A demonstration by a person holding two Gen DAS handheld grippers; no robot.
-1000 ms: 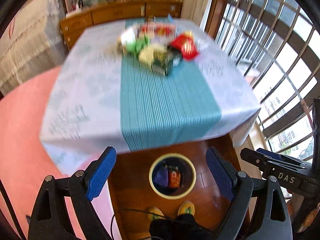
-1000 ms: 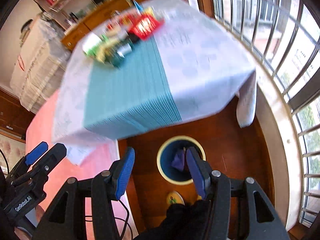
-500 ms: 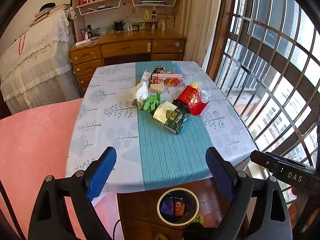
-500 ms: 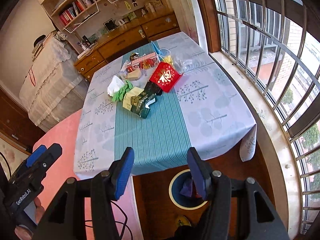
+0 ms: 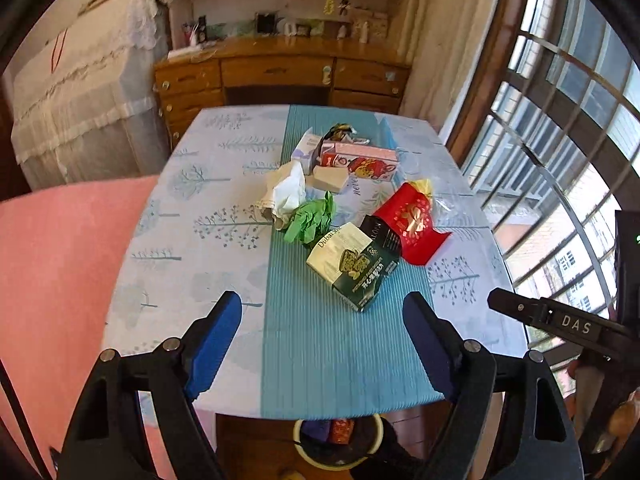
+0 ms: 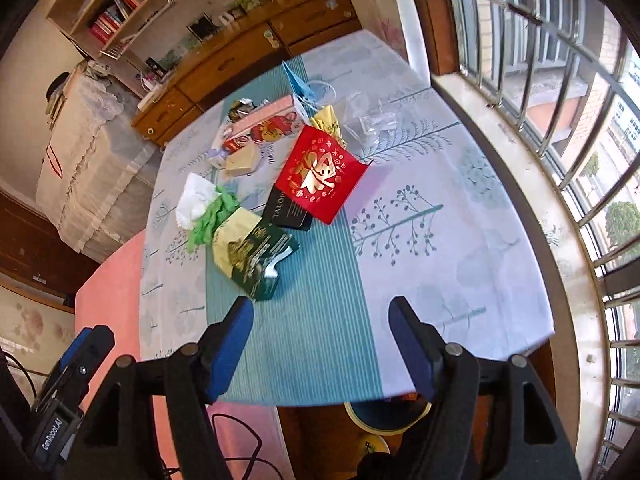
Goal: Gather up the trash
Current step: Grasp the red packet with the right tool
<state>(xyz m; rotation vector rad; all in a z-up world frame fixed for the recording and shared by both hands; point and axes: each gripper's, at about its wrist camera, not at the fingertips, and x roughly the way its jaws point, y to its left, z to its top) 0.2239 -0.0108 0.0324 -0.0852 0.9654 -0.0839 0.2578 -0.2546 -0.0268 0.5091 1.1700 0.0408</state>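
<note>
My left hand-held gripper [image 5: 322, 334] and right hand-held gripper [image 6: 320, 340] have swung up from the yellow-rimmed round bin [image 5: 304, 446] to the desk [image 5: 192, 264]; the left's jaws have just narrowed, the right's widened, both empty; the green-and-cream cardboard box [image 5: 352, 266] lies nearest among the trash.

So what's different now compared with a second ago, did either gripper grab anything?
Neither did. Both views swung up from the bin on the floor to the table. The right gripper has just been opening, the left gripper closing slightly; both are empty. The trash pile, green box nearest, lies as before.
</note>
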